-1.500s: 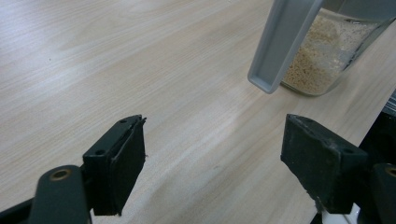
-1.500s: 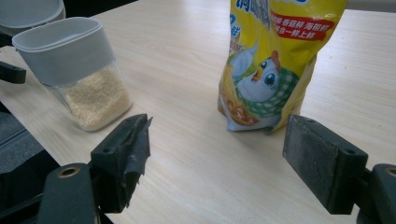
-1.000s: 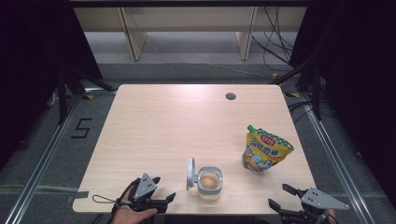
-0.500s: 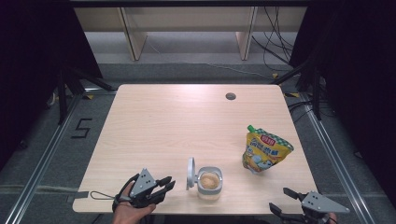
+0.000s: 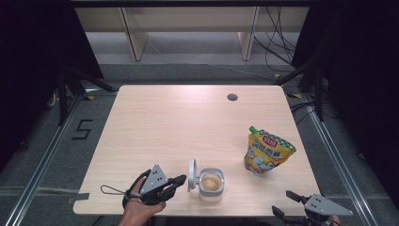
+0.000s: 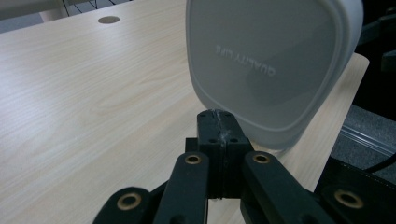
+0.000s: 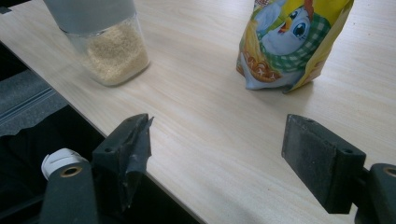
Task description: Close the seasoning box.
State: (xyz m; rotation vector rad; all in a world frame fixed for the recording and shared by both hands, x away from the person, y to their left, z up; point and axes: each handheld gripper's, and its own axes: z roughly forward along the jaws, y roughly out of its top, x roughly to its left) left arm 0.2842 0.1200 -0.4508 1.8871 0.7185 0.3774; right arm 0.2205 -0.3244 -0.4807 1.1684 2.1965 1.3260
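Left gripper (image 5: 175, 181) pinched empty beside the lid (image 5: 192, 174), jaws having just been closing.
Its own view: lid upright (hinged open, probably), ready for nudging; right gripper (image 7: 217, 154) gapes, empty, facing jar (image 7: 111, 49) and pouch (image 7: 292, 42).
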